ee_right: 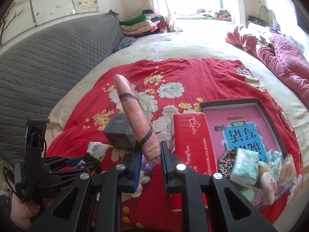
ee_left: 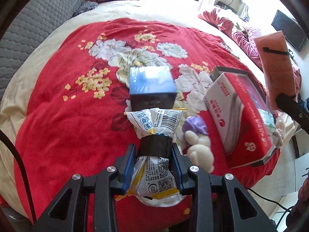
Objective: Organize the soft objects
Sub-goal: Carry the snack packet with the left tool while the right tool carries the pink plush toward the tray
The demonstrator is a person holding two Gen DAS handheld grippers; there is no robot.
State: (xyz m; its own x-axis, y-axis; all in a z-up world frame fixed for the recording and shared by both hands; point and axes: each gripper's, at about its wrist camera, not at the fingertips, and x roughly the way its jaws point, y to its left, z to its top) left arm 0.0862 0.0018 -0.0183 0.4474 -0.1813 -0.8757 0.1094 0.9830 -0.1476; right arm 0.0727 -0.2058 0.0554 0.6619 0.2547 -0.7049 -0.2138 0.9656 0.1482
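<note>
My left gripper [ee_left: 154, 152] is shut on a white and yellow soft packet [ee_left: 156, 121] with a black band, held above the red floral blanket [ee_left: 67, 116]. My right gripper [ee_right: 151, 154] is shut on a pink wrapped pack [ee_right: 135, 116] with black bands, held upright; the pack also shows in the left wrist view [ee_left: 276, 65]. A shallow box [ee_right: 258, 104] at the right holds tissue packs [ee_right: 244, 167], a leopard-print cloth [ee_right: 227, 160] and other soft items. A red tissue pack [ee_right: 190, 135] leans on the box's left edge. A plush toy [ee_left: 199, 145] lies beside the left gripper.
A dark blue cube box [ee_left: 151, 85] stands mid-blanket. A grey quilted headboard [ee_right: 48, 67] is at the left. A crumpled pink quilt [ee_right: 280, 61] lies at the far right. Folded clothes [ee_right: 137, 25] are stacked at the back.
</note>
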